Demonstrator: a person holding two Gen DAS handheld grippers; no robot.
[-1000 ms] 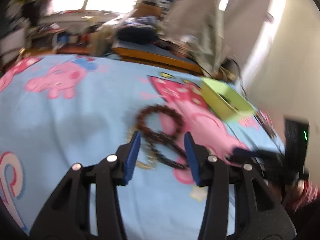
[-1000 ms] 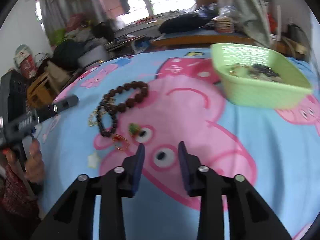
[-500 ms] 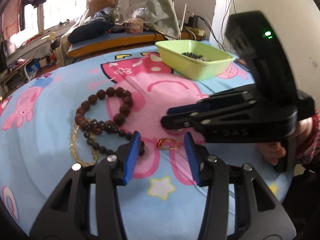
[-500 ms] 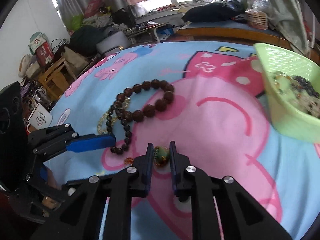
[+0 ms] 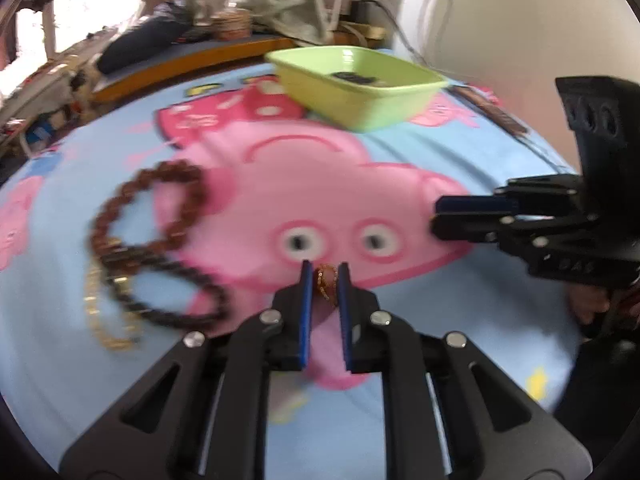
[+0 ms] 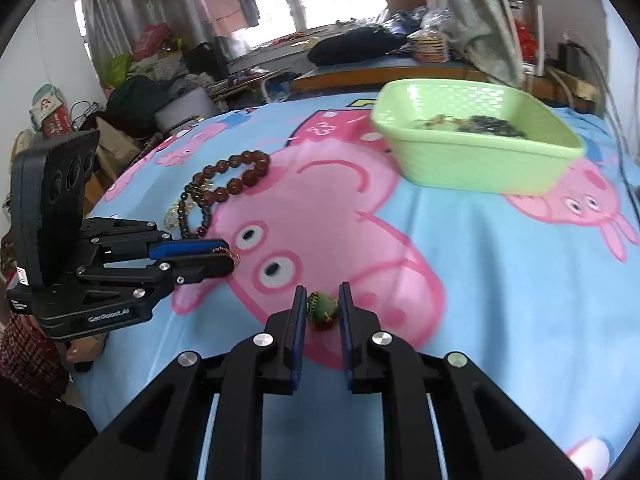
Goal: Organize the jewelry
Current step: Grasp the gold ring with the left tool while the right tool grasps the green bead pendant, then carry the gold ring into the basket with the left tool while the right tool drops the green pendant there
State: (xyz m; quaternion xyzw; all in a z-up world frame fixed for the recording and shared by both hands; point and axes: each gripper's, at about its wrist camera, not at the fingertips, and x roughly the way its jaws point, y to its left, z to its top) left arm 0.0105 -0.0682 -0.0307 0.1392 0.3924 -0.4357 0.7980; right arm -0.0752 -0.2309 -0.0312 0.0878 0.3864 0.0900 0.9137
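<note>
Altogether, two hand-held grippers, one green basket (image 6: 480, 168), three bead strands.

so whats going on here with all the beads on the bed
A person is sorting jewelry off a cartoon-pig bedsheet with two handheld claws. The left claw has just been closing on a small gold ring; the right claw grips a green pendant. The green basket already holds some pieces, and bead bracelets remain.

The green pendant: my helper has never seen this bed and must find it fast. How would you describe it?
On the blue cartoon-pig bedsheet, look at the near edge of the big pink pig face, below its eyes. There the right gripper is shut on the green pendant. It is a small green lump with gold trim, unlike the brown bead bracelet lying farther left.
</note>
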